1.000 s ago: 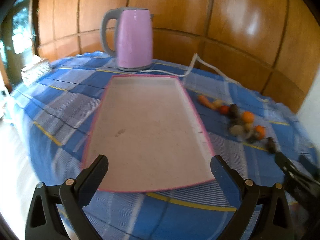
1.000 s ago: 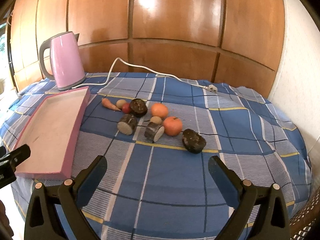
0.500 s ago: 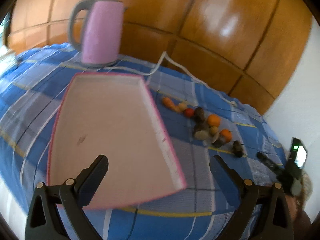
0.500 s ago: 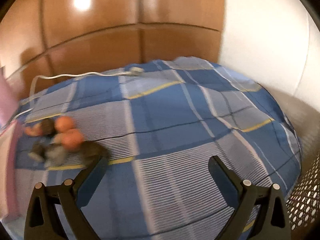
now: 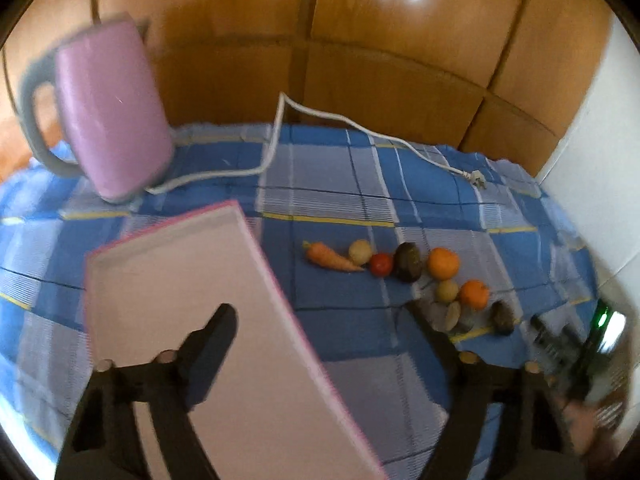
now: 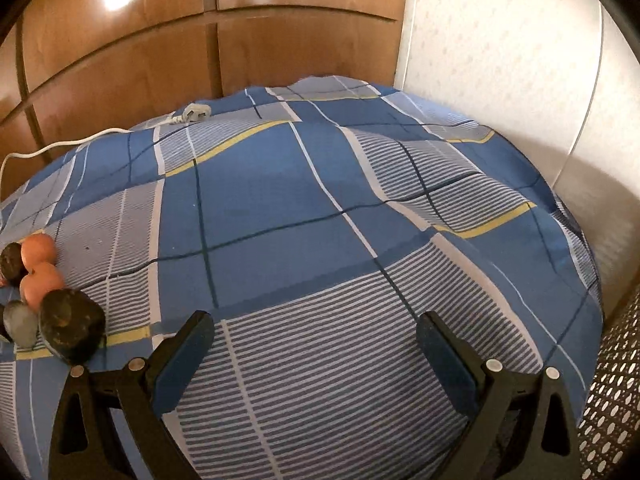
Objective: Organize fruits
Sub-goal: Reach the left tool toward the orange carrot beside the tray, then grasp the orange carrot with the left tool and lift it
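- My left gripper (image 5: 320, 316) has just been closing a little, but it's open with nothing between its jaws — the tray (image 5: 192, 320) lies under it.
- My right gripper (image 6: 312, 330) gapes over bare cloth (image 6: 320, 220).
- The fruits (image 5: 404, 268) sit ahead and right of the left gripper, loose — a careless nudge could roll one off.

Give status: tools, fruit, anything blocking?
Left tool open, jaws just narrowed, nothing between them. Right tool open, empty, over bare cloth. Fruit loose beside tray, none loaded. Path clear.
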A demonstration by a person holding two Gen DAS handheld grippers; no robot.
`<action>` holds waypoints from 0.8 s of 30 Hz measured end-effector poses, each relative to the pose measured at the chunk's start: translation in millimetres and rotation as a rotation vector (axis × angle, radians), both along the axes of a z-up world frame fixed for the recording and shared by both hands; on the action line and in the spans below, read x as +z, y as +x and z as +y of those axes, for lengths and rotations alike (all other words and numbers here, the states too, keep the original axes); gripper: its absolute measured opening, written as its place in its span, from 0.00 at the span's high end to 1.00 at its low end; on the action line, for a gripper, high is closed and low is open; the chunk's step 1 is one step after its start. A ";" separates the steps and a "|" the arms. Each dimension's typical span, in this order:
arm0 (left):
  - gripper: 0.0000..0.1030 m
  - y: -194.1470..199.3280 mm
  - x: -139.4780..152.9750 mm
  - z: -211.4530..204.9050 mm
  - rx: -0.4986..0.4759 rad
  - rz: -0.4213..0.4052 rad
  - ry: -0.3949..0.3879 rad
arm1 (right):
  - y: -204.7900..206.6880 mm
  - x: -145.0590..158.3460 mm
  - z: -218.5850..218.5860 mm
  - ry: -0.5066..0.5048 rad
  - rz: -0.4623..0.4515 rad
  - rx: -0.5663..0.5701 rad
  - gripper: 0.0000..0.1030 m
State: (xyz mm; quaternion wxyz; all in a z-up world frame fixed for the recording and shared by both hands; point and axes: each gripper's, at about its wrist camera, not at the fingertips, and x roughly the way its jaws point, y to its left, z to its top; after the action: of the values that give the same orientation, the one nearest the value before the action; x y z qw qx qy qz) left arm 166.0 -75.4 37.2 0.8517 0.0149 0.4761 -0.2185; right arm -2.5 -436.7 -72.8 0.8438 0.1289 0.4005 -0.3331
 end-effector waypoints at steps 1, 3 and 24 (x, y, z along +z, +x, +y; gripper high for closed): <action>0.22 10.1 -1.6 -5.3 0.004 0.037 -0.030 | -0.2 -0.8 -0.6 0.006 -0.002 0.004 0.00; 0.27 25.0 -7.8 -16.1 0.008 0.100 -0.040 | -1.1 -1.7 -1.2 0.022 -0.009 0.006 0.00; 0.76 102.6 -81.4 -65.3 0.263 0.328 0.029 | 0.8 -2.8 -1.0 0.048 -0.036 0.033 0.00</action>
State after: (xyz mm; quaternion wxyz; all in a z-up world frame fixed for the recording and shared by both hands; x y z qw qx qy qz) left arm 268.6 -140.7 -44.2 0.7836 -0.0711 0.6093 -0.0980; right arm -1.6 -437.7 -75.6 0.8528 0.1484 0.3955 -0.3070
